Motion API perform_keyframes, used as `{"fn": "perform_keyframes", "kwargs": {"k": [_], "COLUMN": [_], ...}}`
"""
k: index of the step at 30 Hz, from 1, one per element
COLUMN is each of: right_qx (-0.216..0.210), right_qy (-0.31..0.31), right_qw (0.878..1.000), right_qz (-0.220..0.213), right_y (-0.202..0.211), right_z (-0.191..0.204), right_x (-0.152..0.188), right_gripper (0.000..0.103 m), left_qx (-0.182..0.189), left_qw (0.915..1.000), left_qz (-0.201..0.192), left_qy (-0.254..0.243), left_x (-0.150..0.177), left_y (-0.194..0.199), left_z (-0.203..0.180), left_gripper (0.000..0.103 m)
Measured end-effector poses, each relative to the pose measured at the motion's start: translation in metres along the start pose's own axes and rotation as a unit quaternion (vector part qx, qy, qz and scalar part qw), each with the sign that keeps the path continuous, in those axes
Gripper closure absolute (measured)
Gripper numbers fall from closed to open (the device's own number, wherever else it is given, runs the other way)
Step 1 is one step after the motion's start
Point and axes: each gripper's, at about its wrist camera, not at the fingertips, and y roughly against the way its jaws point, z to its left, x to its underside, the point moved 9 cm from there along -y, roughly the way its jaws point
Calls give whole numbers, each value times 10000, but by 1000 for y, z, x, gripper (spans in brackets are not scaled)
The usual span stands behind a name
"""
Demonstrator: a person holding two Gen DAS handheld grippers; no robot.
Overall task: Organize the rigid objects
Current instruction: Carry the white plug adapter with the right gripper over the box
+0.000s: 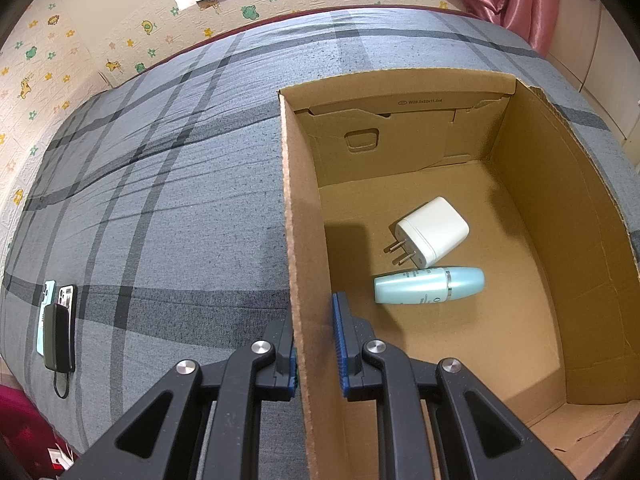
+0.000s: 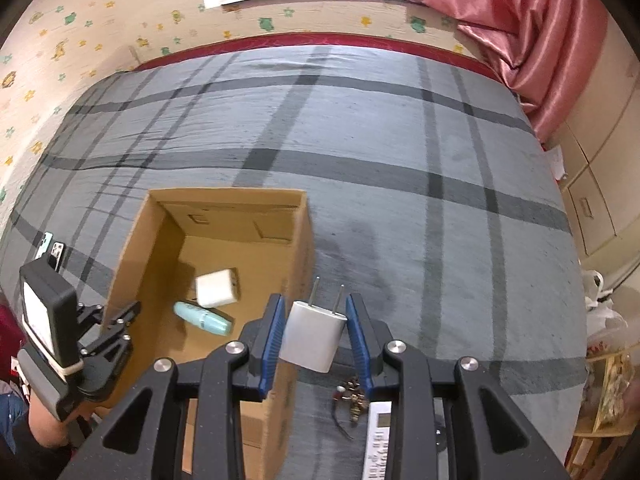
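An open cardboard box [image 1: 560, 216] [image 2: 296, 248] sits on the plaid bed. Inside lie a white charger plug [image 1: 432, 232] [image 2: 216, 290] and a teal bottle [image 1: 428, 285] [image 2: 202, 318]. My left gripper [image 1: 316, 344] [image 2: 120, 316] is shut on the box's left wall [image 1: 298, 240], one finger outside and one inside. My right gripper [image 2: 316, 328] is shut on a second white charger plug [image 2: 314, 334], prongs pointing away, held above the bed just right of the box.
Two phones and a black power bank [image 1: 60, 336] lie at the bed's left edge. A key bunch [image 2: 352, 398] and a white remote [image 2: 378, 440] lie on the bed under my right gripper. Pink curtain [image 2: 520, 20] and cabinets stand to the right.
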Motion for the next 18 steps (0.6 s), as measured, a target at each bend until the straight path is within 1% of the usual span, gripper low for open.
{"fn": "perform_keyframes", "kwargs": {"k": [9,18], "right_qx": [-245,-435], "right_qy": [267,455], "right_qw": [9993,9975], "right_qz": [96,315], "right_y": [-16,-43], "right_z": [42,79], "right_x": [0,7], "right_gripper": [70,70], "left_qx": [25,55], "left_qw": [10000,10000], "left_qz": [9,2], "left_qy": [23,34], "left_x": [0,0], "left_y": [0,1], "left_z": [1,1], "left_gripper": [88,88]}}
